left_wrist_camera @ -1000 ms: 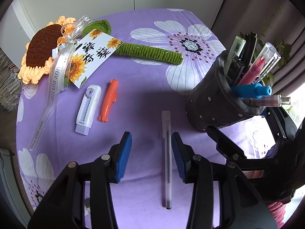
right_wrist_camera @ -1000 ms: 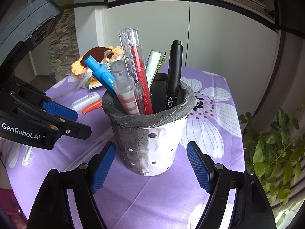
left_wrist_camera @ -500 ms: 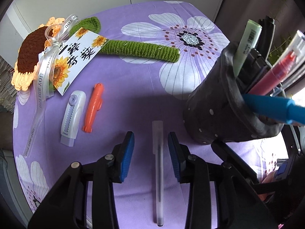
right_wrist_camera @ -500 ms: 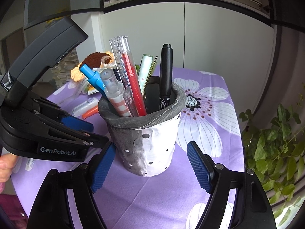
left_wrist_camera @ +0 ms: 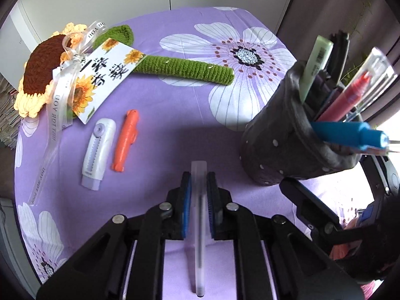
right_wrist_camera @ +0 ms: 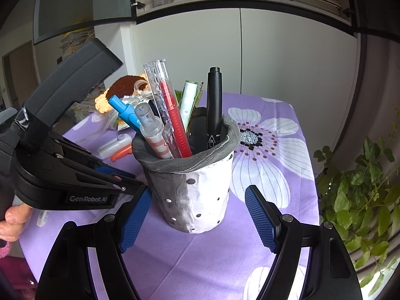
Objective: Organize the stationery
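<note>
A clear frosted pen (left_wrist_camera: 199,250) lies on the purple flowered cloth (left_wrist_camera: 175,115), running lengthways between my left gripper's fingers. My left gripper (left_wrist_camera: 198,187) points steeply down; its jaws are closing and the blue pads press on the pen's barrel. A grey-and-white dotted pen holder (right_wrist_camera: 200,195) (left_wrist_camera: 275,155) holds several pens and a ruler case. My right gripper (right_wrist_camera: 197,192) stands open with the holder's base between its fingers, both pads apart from its wall. The left gripper's body (right_wrist_camera: 75,182) shows just left of the holder.
A white correction tape (left_wrist_camera: 98,153) and an orange pen-like item (left_wrist_camera: 125,141) lie left of the pen. A crochet sunflower (left_wrist_camera: 40,72) with card and ribbon lies at the far left. A potted plant (right_wrist_camera: 362,187) stands off the table's right edge. A hand (right_wrist_camera: 12,222) grips the left tool.
My left gripper came down over the clear pen and its jaws closed from wide apart onto the barrel. The right gripper stayed around the holder.
</note>
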